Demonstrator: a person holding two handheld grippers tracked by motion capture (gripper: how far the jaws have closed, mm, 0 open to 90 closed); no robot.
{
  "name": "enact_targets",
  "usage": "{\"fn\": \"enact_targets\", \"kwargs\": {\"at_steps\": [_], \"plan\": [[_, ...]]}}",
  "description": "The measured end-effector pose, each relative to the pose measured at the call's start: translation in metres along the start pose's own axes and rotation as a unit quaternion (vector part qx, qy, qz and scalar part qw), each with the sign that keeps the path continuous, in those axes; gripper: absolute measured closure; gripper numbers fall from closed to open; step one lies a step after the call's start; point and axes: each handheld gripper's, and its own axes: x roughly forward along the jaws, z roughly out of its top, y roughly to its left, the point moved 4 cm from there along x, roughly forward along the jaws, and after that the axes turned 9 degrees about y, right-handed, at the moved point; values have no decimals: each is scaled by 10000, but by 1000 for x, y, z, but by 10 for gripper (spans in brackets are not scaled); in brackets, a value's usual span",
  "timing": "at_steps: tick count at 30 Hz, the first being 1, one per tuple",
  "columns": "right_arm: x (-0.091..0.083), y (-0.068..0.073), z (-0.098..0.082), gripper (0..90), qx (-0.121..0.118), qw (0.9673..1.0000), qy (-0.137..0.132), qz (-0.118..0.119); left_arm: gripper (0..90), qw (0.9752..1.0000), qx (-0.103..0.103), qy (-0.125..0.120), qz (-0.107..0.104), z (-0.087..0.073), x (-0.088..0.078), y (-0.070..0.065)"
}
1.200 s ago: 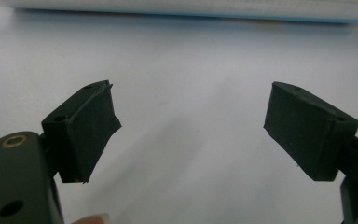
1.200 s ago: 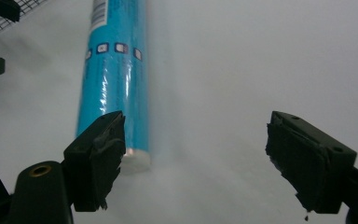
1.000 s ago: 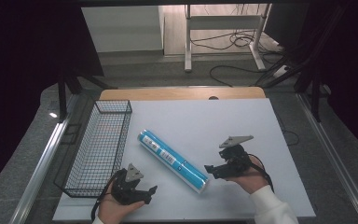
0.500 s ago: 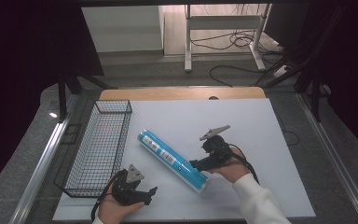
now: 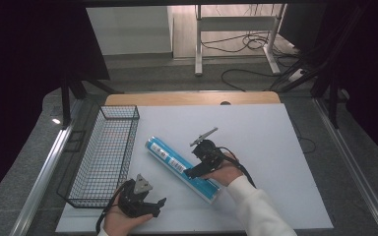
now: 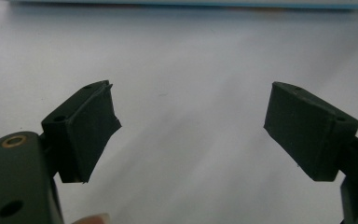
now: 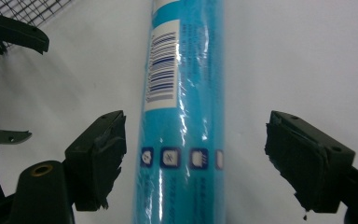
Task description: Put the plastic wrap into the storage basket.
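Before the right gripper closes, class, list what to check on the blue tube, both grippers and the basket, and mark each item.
1. Blue tube between the right gripper's jaws: ok.
2. Pads touching the tube: not ok, gaps on both sides.
3. Tube lying flat on the white table: ok.
4. Left gripper open and holding nothing: ok.
5. Wire basket upright, beside the tube: ok.
6. Tube's weight: cannot tell.

Light: bright on the white table (image 5: 275, 147), dark surroundings.
Glare: sheen on the blue tube (image 7: 186, 116).
Focus: gripper views soft.
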Motion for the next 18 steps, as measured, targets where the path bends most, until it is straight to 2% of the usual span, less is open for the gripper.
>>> {"fn": "enact_targets", "kwargs": {"at_steps": [6,7,8,9,10,11,12,13,14,18], "plan": [[26,9,12,222,-106,9989,460,-1,164,10000,23,-4,-35,1,-1,-2],[26,9,12,222,-106,9989,460,-1,164,10000,23,-4,-35,1,-1,-2],[35,10,14,223,-157,9976,669,-85,164,10000,10,-15,-36,1,-1,-2],[35,10,14,223,-157,9976,669,-85,164,10000,10,-15,-36,1,-1,-2],[45,12,15,231,-141,9959,873,-185,164,10000,17,-9,-20,1,-1,-1],[45,12,15,231,-141,9959,873,-185,164,10000,17,-9,-20,1,-1,-1],[52,12,14,249,-137,9938,1061,-313,164,10000,26,-7,1,1,-1,-1],[54,12,14,260,-161,9928,1132,-367,164,10000,26,-7,1,1,-1,-1],[57,12,13,283,-153,9919,1188,-415,164,10000,21,-2,22,1,-1,0],[60,11,12,317,-18,9915,1259,-311,164,10000,29,7,45,1,0,0]]}}
